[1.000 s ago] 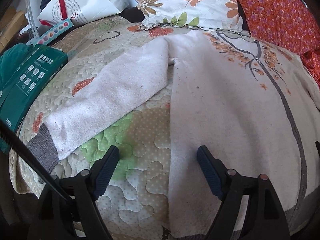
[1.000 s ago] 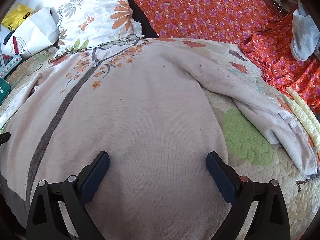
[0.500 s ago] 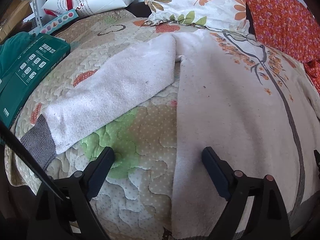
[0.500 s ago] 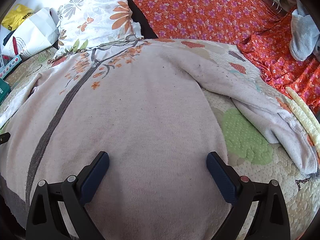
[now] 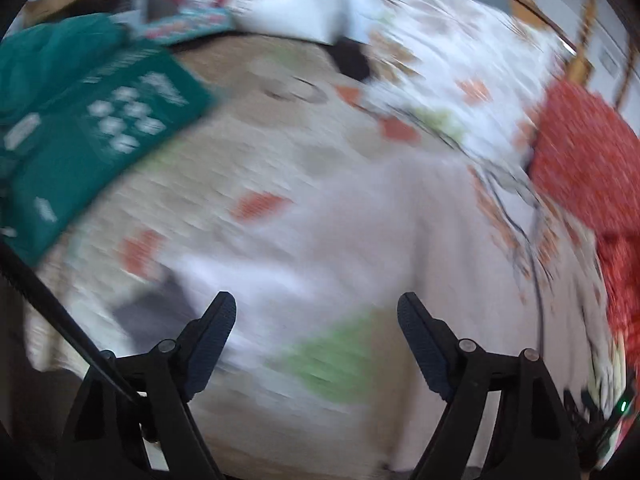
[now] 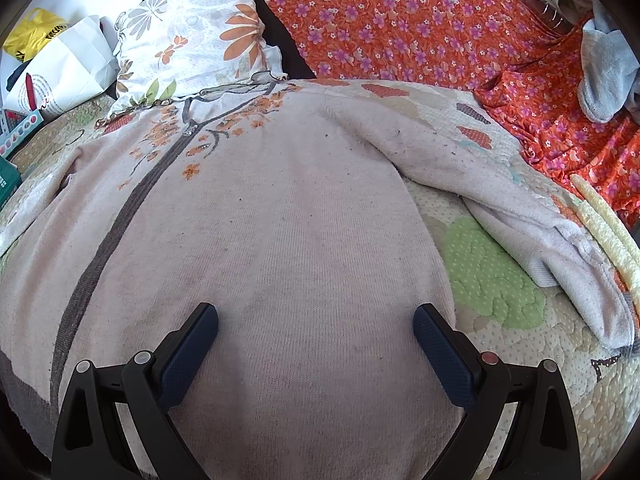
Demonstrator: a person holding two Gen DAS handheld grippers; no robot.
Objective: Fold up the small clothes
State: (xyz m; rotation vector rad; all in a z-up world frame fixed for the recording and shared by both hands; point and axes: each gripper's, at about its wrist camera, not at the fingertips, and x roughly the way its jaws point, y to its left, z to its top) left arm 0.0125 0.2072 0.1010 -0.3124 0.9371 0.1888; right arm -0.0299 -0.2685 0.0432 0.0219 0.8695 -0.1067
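The pale pink knitted zip cardigan (image 6: 288, 240) lies spread flat on the quilted patchwork bedspread (image 6: 520, 320), its collar toward the far edge. The cardigan's right sleeve (image 6: 500, 200) slants out toward the bedspread's right edge; its left sleeve (image 5: 280, 264) slants out toward the left edge. Behind the collar, at the far edge, rests the white leaf-print pillow (image 6: 192, 40), with the orange floral cloth (image 6: 400, 20) to its right. The green printed box (image 5: 92, 144) sits at the left edge, the white paper bag (image 6: 68, 68) behind it.
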